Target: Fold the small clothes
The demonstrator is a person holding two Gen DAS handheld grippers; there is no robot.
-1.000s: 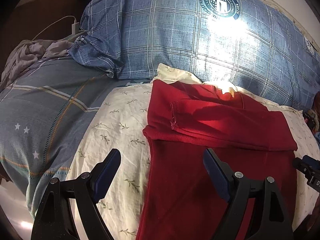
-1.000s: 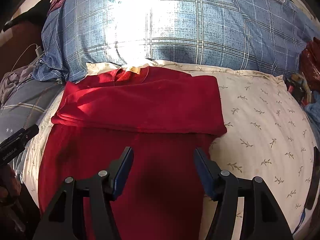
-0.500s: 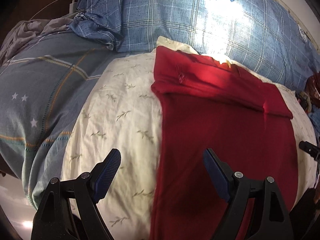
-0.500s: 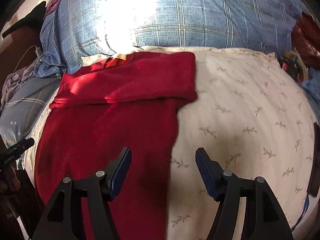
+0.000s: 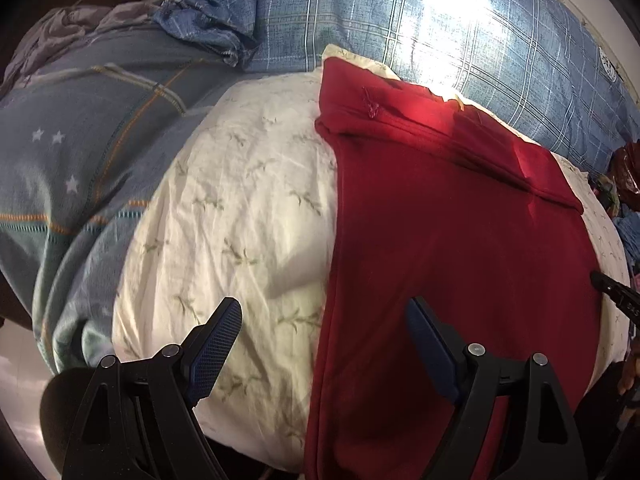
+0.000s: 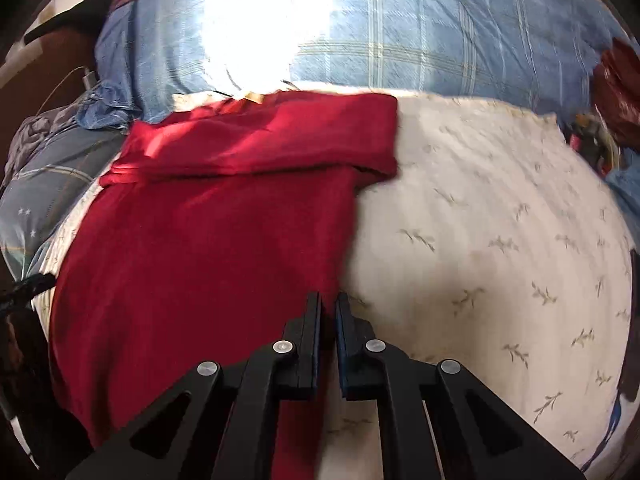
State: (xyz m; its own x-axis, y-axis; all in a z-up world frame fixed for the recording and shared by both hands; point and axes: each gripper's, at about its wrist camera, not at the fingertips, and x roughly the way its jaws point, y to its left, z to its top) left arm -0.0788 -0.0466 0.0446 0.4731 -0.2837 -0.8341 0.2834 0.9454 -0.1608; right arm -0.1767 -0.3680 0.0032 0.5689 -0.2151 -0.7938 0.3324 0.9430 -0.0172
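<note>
Right gripper (image 6: 328, 312): fingers (image 6: 313, 320) together, clamped on the right-hand edge of the dark red knit garment (image 6: 208, 248), close to its near end; pinched there, by the look of it, to lift that end for the next fold. Beyond the tips, garment spread lengthwise away from the fingers, far part already doubled over into a thick band, the rest flat and single. To the right of the fingers, bare cream leaf-print pillow (image 6: 500, 220); farther off, blue plaid bedding (image 6: 420, 32) under strong glare. Right gripper pitched down and forward, low over the pillow, tips at the cloth.

Left gripper (image 5: 326, 320): fingers (image 5: 218, 336) wide apart, holding nothing, straddling the garment's (image 5: 460, 240) left edge, one finger over the cream pillow (image 5: 240, 200), the other over red cloth. Likely lined up to take the matching corner, not yet closed. Gripper held above the surface, angled down toward the near end. Left of the fingers, grey-blue quilt with stars and orange stitching (image 5: 80, 152). At the far right rim, a dark tip of the other gripper.
</note>
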